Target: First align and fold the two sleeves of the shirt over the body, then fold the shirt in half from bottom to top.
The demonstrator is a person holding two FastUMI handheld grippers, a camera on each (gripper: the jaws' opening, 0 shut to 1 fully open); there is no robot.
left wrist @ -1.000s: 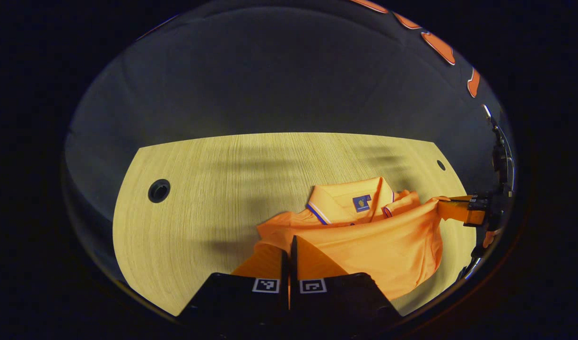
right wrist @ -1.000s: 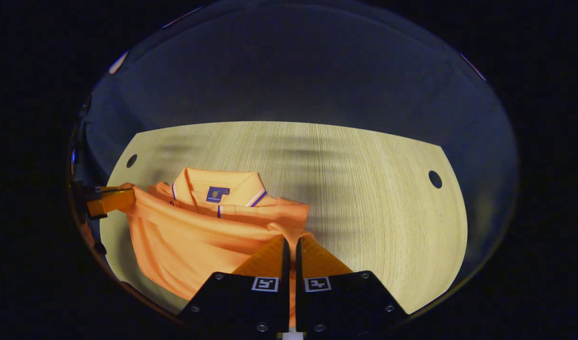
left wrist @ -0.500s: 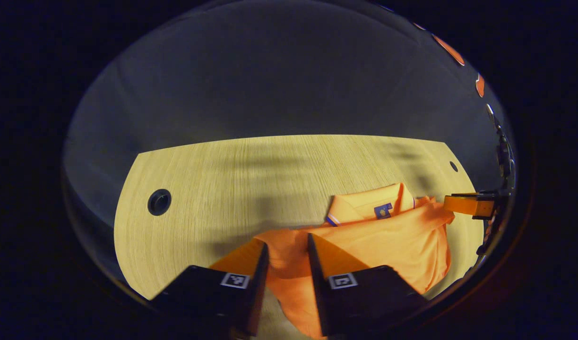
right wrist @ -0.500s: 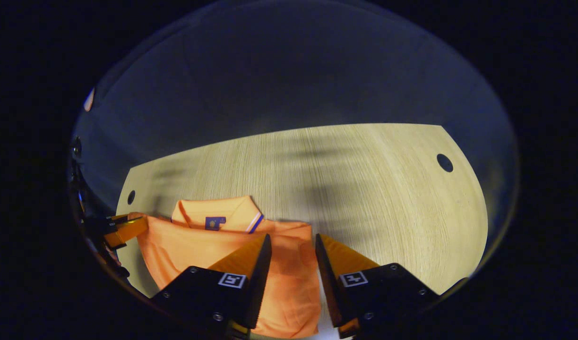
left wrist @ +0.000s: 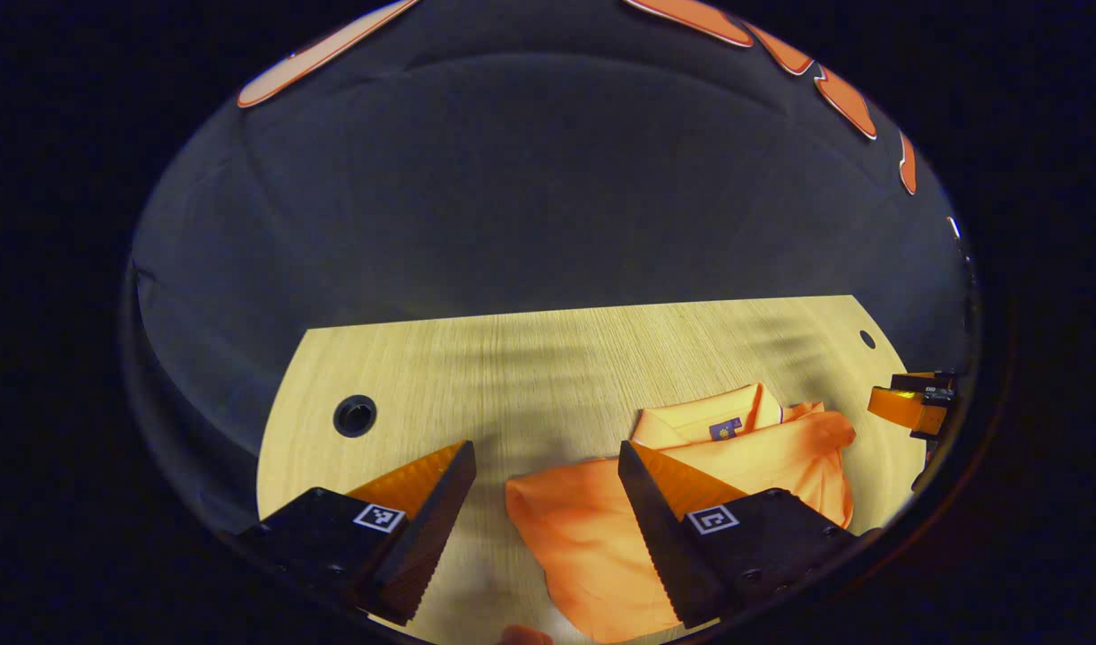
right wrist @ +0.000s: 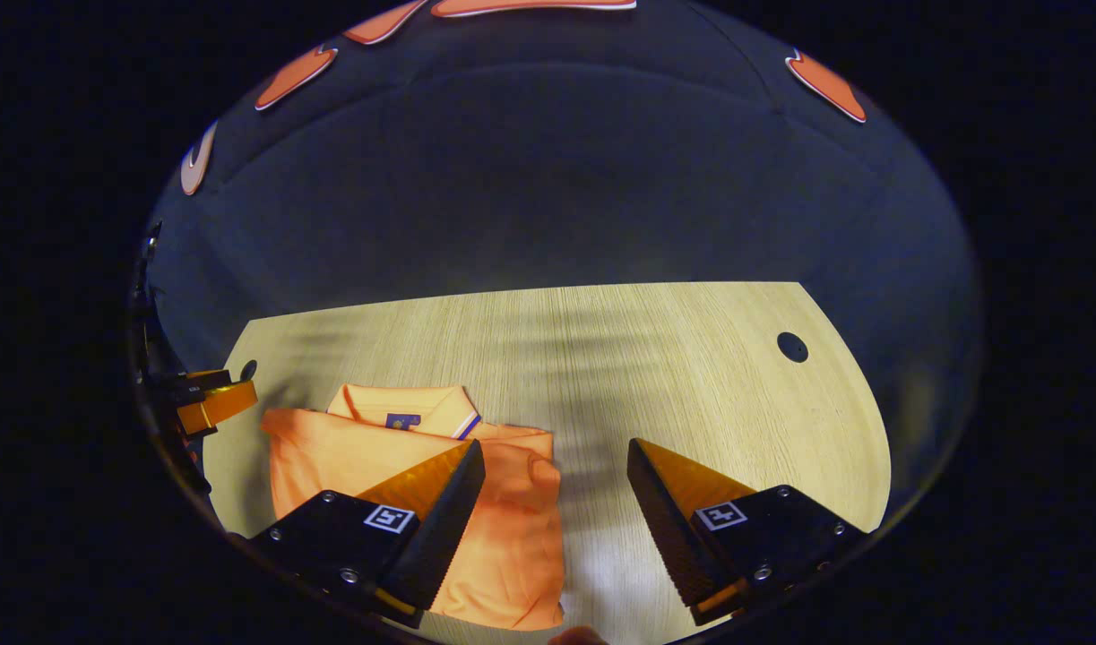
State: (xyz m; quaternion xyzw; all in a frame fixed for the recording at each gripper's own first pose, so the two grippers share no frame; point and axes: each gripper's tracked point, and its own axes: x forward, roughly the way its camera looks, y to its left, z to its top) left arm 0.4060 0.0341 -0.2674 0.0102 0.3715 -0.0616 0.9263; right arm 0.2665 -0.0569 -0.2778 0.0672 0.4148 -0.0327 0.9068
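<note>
One folded orange shirt (right wrist: pixel 476 502) on one wooden table (right wrist: pixel 691 394), two hand-held grippers, left (left wrist: pixel 548 466) and right (right wrist: pixel 556 461), both spread wide, empty

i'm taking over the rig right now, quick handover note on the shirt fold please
Left gripper: open, holding nothing, above the table.
Right gripper: open, holding nothing.
Shirt: lies folded on the table, bottom half laid up over the body, collar showing at the far edge.
Done: the bottom-to-top fold looks laid; sleeves seem tucked under it.
Left: check the edges line up, smooth if needed.
</note>
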